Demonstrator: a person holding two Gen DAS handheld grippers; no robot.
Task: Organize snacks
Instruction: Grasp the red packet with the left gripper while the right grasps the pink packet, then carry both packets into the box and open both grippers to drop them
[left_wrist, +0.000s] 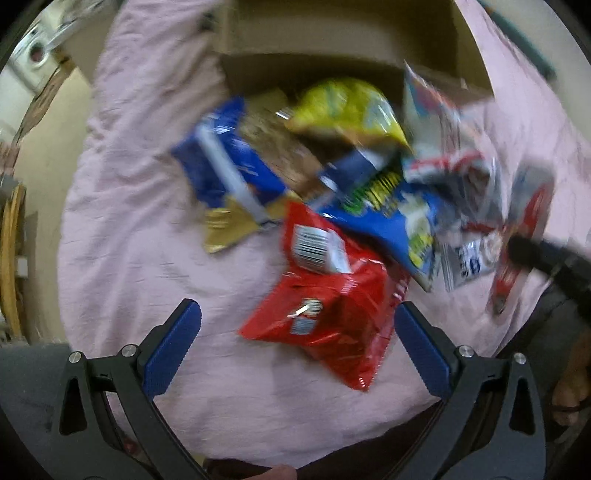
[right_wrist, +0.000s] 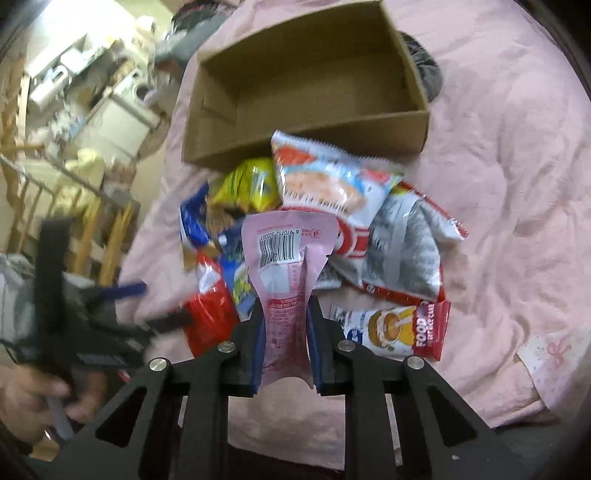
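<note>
Fingers of the right gripper (right_wrist: 284, 332) clamp a pink packet (right_wrist: 286, 273) by its lower half, the barcode end standing up and flopping free above the pile; the left gripper (left_wrist: 297, 343) hangs spread and empty over a red bag (left_wrist: 328, 314) on the pink bedcover (left_wrist: 129, 184), its jaws wide to either side of the bag. The other snacks lie heaped just in front of the cardboard box (right_wrist: 306, 85), which looks empty. The grip appears narrow on slick film, so the packet could slide out on the way to the box; its loose top might catch the box's near wall and fold; the blurred left-hand view suggests quick motion, and a hasty descent could scatter the red bag's neighbours rather than seize it.
</note>
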